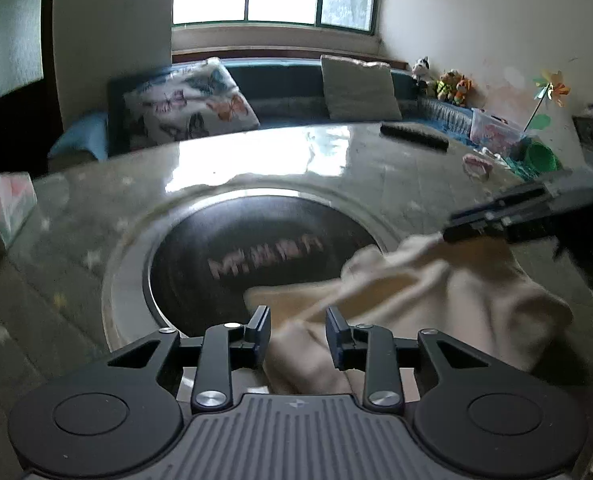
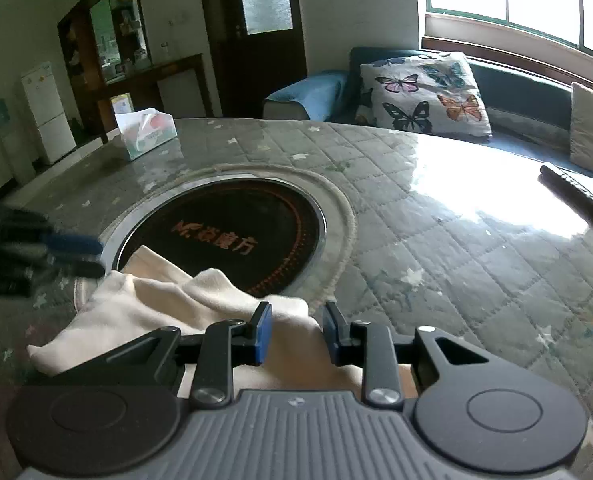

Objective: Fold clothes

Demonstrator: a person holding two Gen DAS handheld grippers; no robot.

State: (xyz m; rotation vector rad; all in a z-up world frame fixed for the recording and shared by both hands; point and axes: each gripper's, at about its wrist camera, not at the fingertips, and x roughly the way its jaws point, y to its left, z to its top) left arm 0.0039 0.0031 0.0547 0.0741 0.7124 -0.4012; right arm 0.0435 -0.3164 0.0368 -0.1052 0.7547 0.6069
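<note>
A: Cloth [image 2: 168, 304], cream, rumpled, lies on the tabletop [image 2: 436, 240] at the near edge, partly over the black round hob [image 2: 224, 236] set into it. Not flat, not a neat fold.

B: Handling?

A: Looks soft, light, limp. It will sag and drag, likely slides on the glossy cover. Best taken at a hem or corner, not mid-bunch.

B: Tools?

A: Left tool [image 1: 298, 334]: jaws narrowly apart, fabric between and under them, but no clear pinch, so I read it as not clamped. Right tool [image 2: 298, 332]: same narrow gap, cloth under it, fingers not pressed together. From the left wrist view the right tool's tip sits at a raised cloth edge, blurred; can't tell contact there.

B: Surface, room?

A: Quilted grey-green cover under shiny film, strong window glare. Tissue box [image 2: 146, 132] far side, remote [image 2: 580, 200] near the sofa [image 2: 516, 84] side. Butterfly cushion [image 2: 424, 92], window behind, dark door.
</note>
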